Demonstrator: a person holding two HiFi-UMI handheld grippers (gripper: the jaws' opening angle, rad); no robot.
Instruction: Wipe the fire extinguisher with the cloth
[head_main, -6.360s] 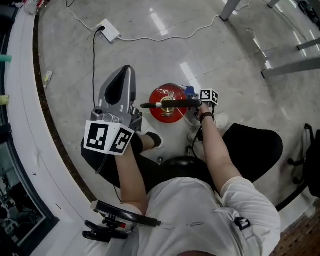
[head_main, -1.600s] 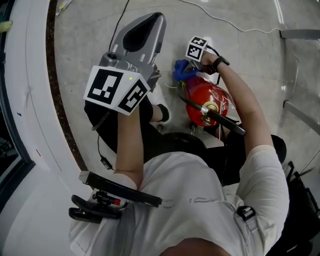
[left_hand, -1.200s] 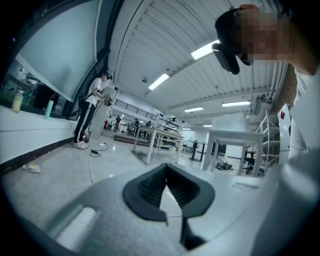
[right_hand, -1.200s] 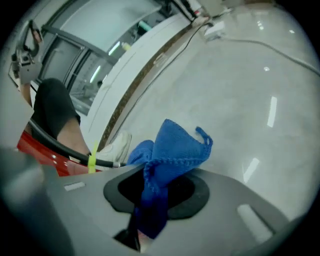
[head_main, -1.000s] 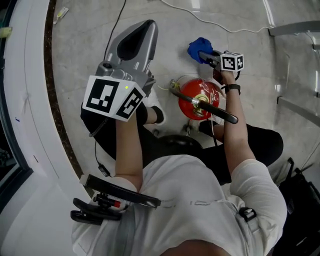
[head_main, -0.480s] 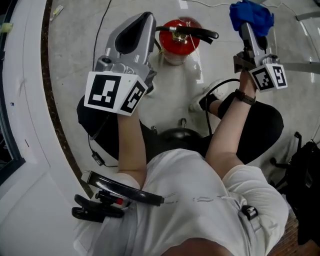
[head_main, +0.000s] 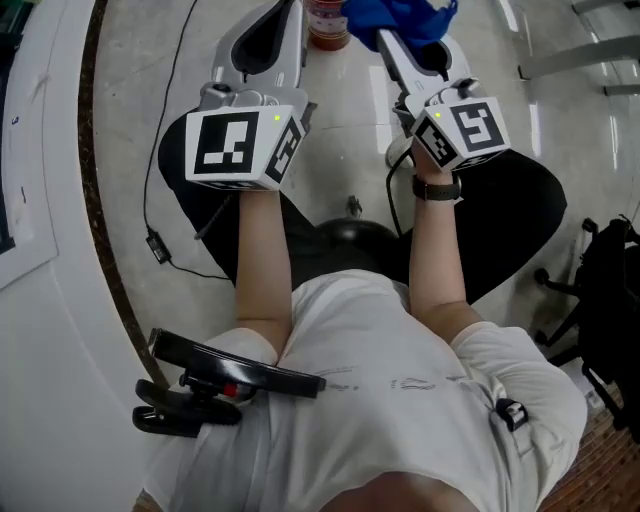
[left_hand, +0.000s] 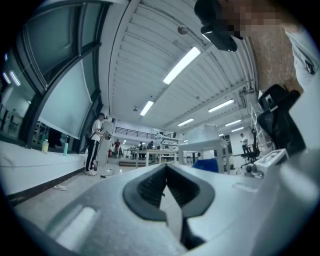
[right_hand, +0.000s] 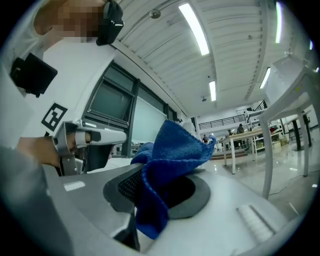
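The red fire extinguisher (head_main: 327, 22) stands on the floor, only partly visible at the top edge of the head view between the two grippers. My right gripper (head_main: 392, 42) is raised high above the floor and shut on the blue cloth (head_main: 412, 14), well apart from the extinguisher. In the right gripper view the cloth (right_hand: 169, 150) bunches out of the gripper (right_hand: 150, 192) and points into the hall. My left gripper (head_main: 280, 20) is also raised. It (left_hand: 166, 172) is shut with nothing in it.
A black chair seat (head_main: 505, 215) is under the person's legs, and a black bag (head_main: 612, 290) sits at the right. A cable (head_main: 158, 240) runs along the curved white ledge (head_main: 45, 300). White tables (left_hand: 210, 145) and distant people stand in the hall.
Both grippers rose towards the head camera. The right one carried the cloth up and away from the extinguisher, which slid to the top edge of the view.
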